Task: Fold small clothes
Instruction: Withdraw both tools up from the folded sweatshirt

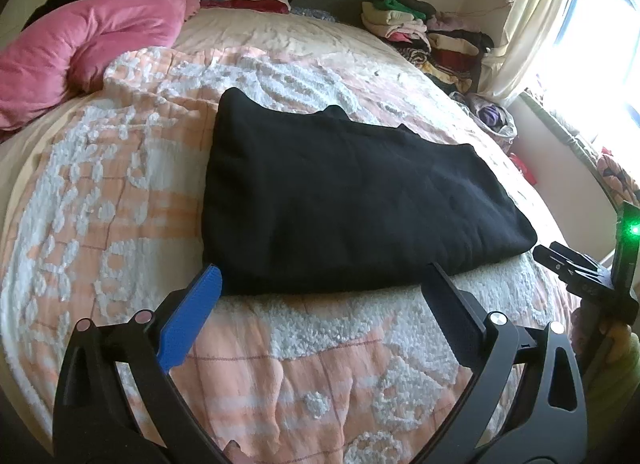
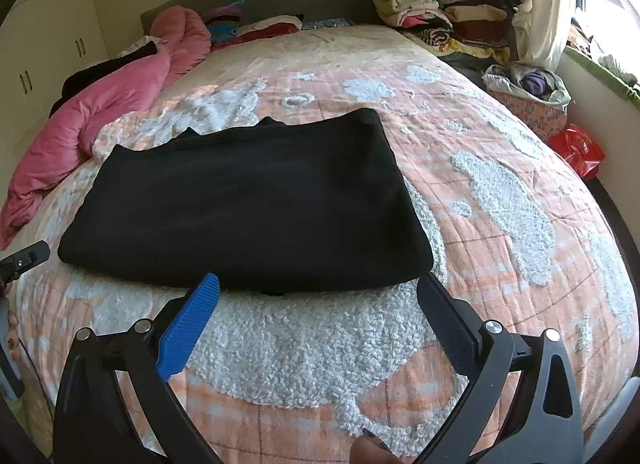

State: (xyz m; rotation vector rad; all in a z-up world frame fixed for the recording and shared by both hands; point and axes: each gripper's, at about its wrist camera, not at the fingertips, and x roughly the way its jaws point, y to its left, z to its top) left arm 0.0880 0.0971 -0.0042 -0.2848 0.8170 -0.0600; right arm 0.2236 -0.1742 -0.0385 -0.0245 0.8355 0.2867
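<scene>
The left gripper (image 1: 324,278) stands spread wide with nothing between its blue ribbed pad and its black pad, its tips just short of the near folded edge of the black knit garment (image 1: 352,200). The right gripper (image 2: 320,288) is likewise wide and empty, its tips at the same near edge toward the garment's right corner. The garment lies folded into a thick rectangle in the middle of the peach and white tufted bedspread (image 2: 500,192), well clear of the pink duvet (image 2: 100,112) and the stack of folded clothes (image 2: 432,12) by the headboard. It looks soft, limp and fairly bulky, light enough to lift but likely to sag and unfold. I would take hold at the two near corners, pinching all the layers together.
</scene>
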